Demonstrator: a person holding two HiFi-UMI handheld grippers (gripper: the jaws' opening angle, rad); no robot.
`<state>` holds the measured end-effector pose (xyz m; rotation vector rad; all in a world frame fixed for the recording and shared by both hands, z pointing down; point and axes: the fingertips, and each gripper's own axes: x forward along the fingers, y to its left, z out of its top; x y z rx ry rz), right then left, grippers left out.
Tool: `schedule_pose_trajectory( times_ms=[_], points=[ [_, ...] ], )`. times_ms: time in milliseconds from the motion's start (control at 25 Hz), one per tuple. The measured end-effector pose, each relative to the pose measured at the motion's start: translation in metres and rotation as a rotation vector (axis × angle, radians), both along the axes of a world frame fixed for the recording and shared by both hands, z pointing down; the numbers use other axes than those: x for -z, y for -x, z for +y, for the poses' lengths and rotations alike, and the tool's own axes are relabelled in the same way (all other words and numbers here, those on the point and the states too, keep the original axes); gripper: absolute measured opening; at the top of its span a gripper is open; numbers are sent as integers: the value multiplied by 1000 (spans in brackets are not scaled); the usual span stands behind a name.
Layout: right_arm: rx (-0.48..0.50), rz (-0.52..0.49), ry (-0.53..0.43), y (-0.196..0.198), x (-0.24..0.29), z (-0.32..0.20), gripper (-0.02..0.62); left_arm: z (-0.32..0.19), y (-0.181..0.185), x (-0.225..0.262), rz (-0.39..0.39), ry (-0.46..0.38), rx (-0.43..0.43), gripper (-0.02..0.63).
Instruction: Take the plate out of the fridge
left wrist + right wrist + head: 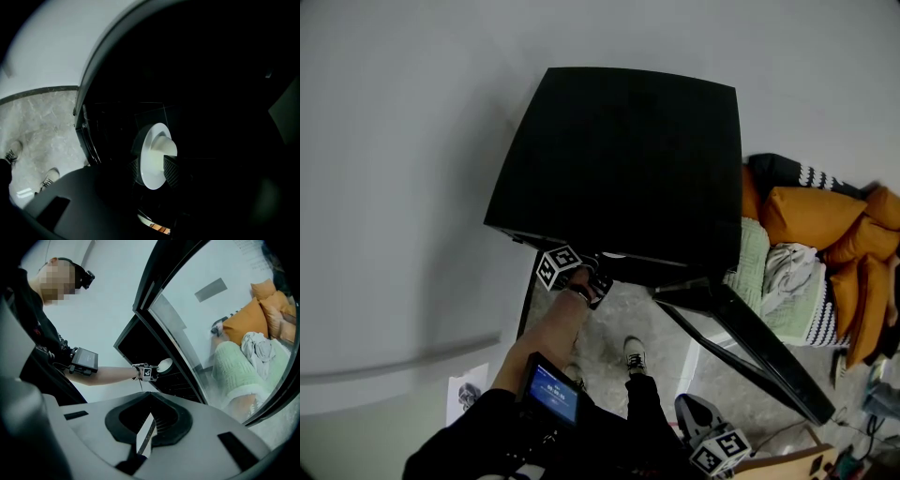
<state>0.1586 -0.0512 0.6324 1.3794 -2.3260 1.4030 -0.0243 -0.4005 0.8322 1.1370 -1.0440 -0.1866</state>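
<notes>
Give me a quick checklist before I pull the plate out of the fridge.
1. Fridge door open: ok.
2. Plate between the left gripper jaws: ok.
3. Left pads closed on the plate: not ok, the jaws stand apart.
4. Right gripper out of the way: ok, shut, empty, back from the fridge.
5. What the plate rests on: cannot tell, too dark.

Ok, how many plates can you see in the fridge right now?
1. A white plate stands between the left tool's jaws inside the dark fridge. The interior is too dark to rule out others.
</notes>
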Motion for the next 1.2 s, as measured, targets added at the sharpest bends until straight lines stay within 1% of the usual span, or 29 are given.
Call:
schedule_pose_trajectory(
  times_ms=[120, 240, 280, 360, 400, 560, 680, 960, 1080, 1200],
  points=[
    [-10, 3, 7, -2, -1, 0, 3, -4, -3, -3, -34, 41, -29, 158],
    [-22, 3, 14, -6, -1, 1, 3, -6, -6, -3, -66, 65, -37, 155],
    [-25, 3, 13, -7, -1, 1, 3, -6, -6, -4, -81, 69, -39, 132],
    [-30, 2, 15, -9, -2, 1, 3, -3, -5, -8, -109, 65, -42, 44],
    [-31, 3, 17, -10, -2, 1, 3, -1, -5, -10, -113, 54, -39, 39],
    [-33, -1, 19, -13, -4, 1, 3, 5, -5, -9, -85, -3, -8, 34],
    [-18, -10, 22, -10, -6, 1, 3, 21, -4, -6, -65, -43, 10, 31],
    [38, -15, 26, 5, -8, -4, 3, 74, -1, -6, -2, -70, 16, 31],
    [58, -8, 22, 10, -8, -4, 3, 79, 0, -6, 20, -83, 27, 31],
    [60, -4, 20, 12, -7, -3, 3, 77, 0, -6, 63, -103, 32, 32]
  ],
)
